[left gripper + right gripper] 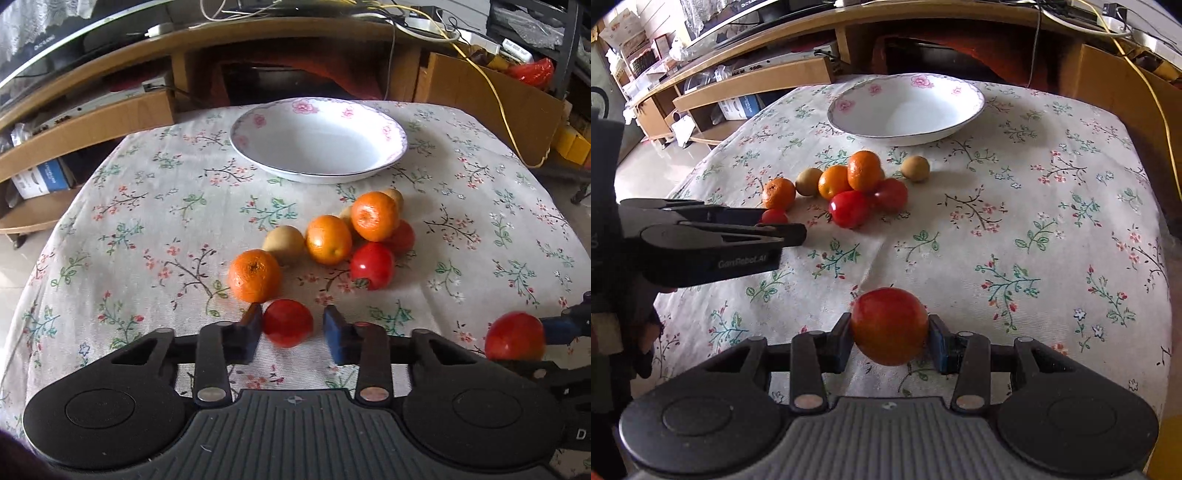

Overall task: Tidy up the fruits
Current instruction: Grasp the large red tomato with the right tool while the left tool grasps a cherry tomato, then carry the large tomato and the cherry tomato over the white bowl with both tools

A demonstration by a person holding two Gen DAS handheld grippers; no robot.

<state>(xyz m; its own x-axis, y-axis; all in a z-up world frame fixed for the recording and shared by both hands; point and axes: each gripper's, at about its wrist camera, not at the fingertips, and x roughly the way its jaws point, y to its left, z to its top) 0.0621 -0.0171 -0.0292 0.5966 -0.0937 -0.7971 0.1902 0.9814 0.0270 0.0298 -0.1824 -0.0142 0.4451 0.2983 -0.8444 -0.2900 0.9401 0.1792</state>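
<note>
**Both tools on red fruit**

The right tool pinches 1 red apple above the desk. The left tool straddles a small tomato (right pad not touching). Center it, then carry to the empty bowl.

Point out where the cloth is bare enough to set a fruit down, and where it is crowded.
The plate holds nothing. Bare tablecloth spreads right of the fruit cluster to the table edge, and also left of the plate. Crowded: the cluster in front of the plate, where the left gripper has a red fruit between its fingers.
</note>
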